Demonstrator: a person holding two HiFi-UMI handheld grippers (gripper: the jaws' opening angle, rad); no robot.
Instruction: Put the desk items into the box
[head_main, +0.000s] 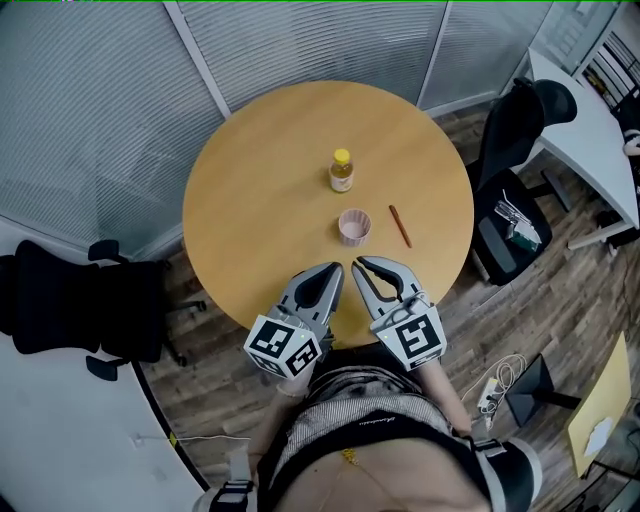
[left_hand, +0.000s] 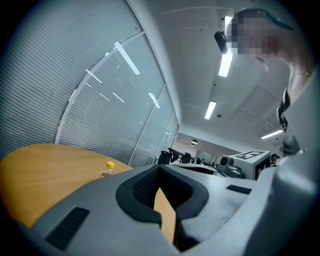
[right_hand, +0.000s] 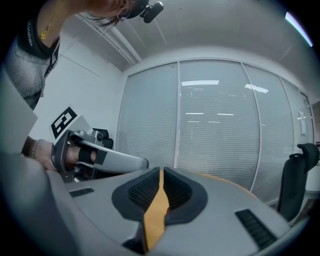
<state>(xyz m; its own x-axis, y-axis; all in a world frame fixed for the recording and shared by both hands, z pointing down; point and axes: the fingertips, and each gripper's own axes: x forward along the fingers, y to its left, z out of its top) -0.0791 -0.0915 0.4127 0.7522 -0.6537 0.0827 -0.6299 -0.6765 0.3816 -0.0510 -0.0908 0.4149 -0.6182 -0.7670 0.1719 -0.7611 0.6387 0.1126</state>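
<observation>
Person's torso in a grey knit top (head_main: 350, 420) fills the near edge, print on it too small to read. Just ahead, both tools held low at the near rim of the round wooden table (head_main: 250, 200), side by side, tips angled toward each other. Left gripper (head_main: 335, 268): jaws together, nothing between them, only a sliver of tabletop showing through. Right gripper (head_main: 360, 264): same, jaws closed and empty. Marker cubes carry black-and-white square patterns, no words. Beyond the tips, a small pink cup (head_main: 354, 226), upright, near mid-table. A reddish-brown pen (head_main: 400, 226) lies just beside it on the right, apart from it. Farther on, a small bottle with a yellow cap (head_main: 342, 171), upright; label not legible. No box in any view, so where the items go cannot be told. Judgement: task not begun, all three items untouched, hands at the ready. Next move likely calls for opening one pair of jaws and reaching to the cup, the nearest piece. Past the table, slatted glass partitions (head_main: 300, 40) and black office chairs (head_main: 70, 300) either side.
</observation>
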